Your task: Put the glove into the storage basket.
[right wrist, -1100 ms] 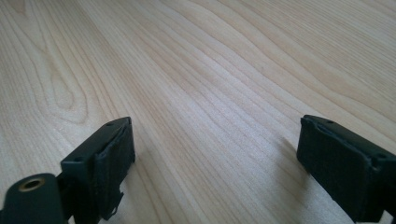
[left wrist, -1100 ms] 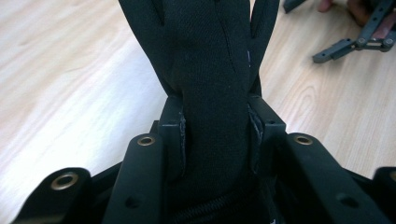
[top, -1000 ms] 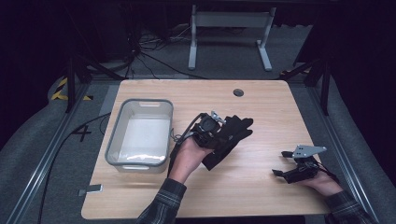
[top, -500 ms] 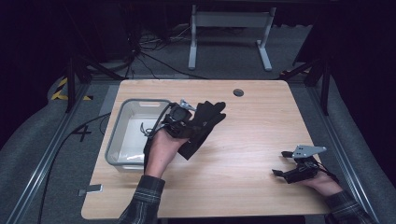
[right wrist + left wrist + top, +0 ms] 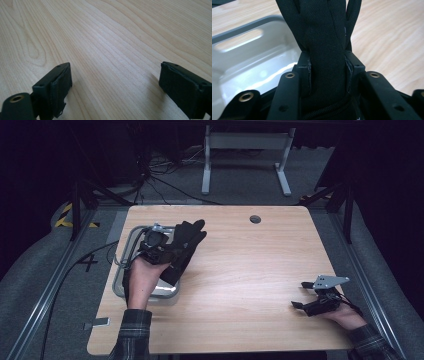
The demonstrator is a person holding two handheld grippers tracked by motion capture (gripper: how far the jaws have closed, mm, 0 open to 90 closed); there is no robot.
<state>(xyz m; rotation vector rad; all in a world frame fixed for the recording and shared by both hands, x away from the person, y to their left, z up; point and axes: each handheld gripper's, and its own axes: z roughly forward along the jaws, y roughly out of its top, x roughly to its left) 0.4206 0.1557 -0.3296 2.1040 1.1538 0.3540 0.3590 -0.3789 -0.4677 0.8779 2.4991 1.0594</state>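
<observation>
A black glove (image 5: 184,247) hangs from my left gripper (image 5: 165,251), which is shut on it above the right edge of the grey bin (image 5: 121,270). In the left gripper view the glove (image 5: 325,42) is pinched between both pads and rises up the frame, with the bin's pale inside (image 5: 249,65) to the left. My right gripper (image 5: 306,296) rests low at the table's right front, open, nothing between its fingers. In the right gripper view the right gripper (image 5: 115,85) has its jaws wide apart over bare wood.
The wooden table (image 5: 250,270) has a small round cable hole (image 5: 255,219) near its far edge. A small grey tag (image 5: 98,323) lies at the front left corner. Cables and a metal stand's legs (image 5: 245,160) lie on the floor beyond.
My left hand has carried the glove leftward from the table's middle to above the bin's right side. The right gripper has stayed put.
</observation>
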